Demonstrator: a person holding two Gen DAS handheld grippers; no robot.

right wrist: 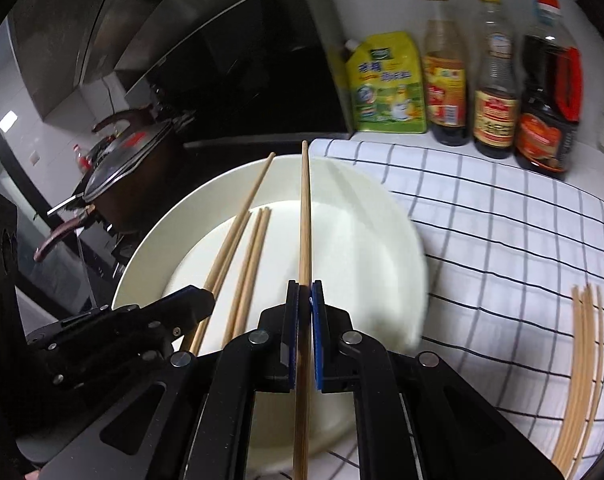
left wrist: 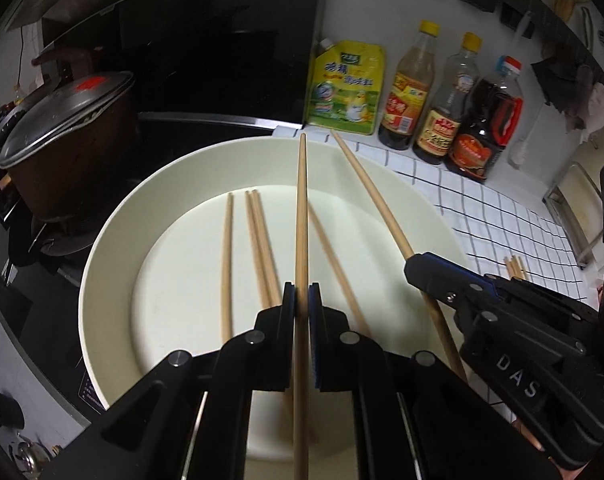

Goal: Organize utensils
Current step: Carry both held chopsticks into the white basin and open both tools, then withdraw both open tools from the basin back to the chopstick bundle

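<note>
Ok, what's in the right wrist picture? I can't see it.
The right gripper pinches one wooden chopstick above a white plate holding more chopsticks. The left gripper beside it holds another, and a few chopsticks lie on the checked cloth.

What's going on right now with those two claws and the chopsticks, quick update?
Left gripper shut on one chopstick; right gripper shut on another chopstick. Both above the white plate, loose chopsticks lying in it. Nothing blocking.
</note>
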